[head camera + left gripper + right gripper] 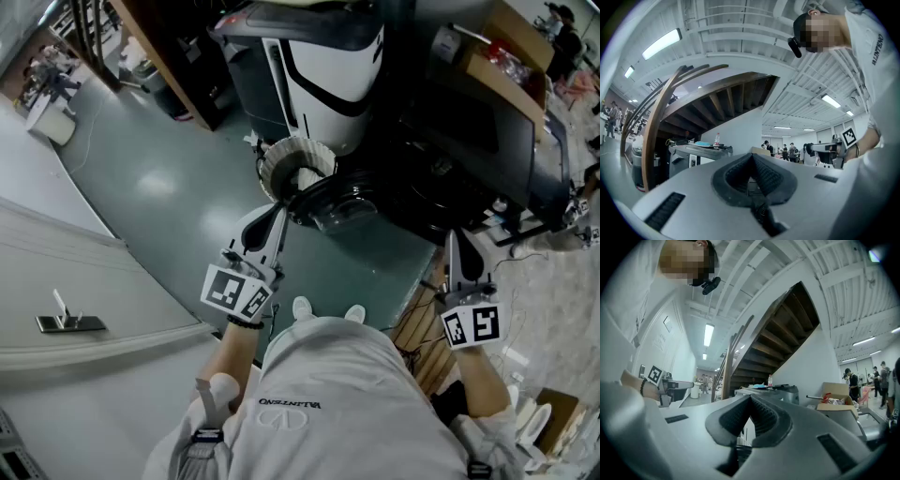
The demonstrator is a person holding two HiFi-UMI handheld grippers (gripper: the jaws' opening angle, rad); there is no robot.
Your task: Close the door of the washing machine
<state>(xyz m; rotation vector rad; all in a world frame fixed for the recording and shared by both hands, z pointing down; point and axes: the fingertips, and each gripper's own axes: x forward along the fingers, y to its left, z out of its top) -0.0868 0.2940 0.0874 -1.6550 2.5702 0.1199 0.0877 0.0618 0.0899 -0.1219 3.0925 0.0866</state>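
Left gripper (278,220): jaws clenched, empty, tip at the round black-rimmed glass door (330,202), which hangs open on the near side of the white-and-black washing machine (328,56). Right gripper (455,246): clenched, empty, idle to the right. Step in hand: approach. Next: push the door away until it latches

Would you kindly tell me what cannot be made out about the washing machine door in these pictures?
Head view: whether the left gripper touches the door; its tip overlaps the dark rim.
Head view: the door's latch, lost in shadow.
Both gripper views: the door itself, hidden behind the shut jaws.
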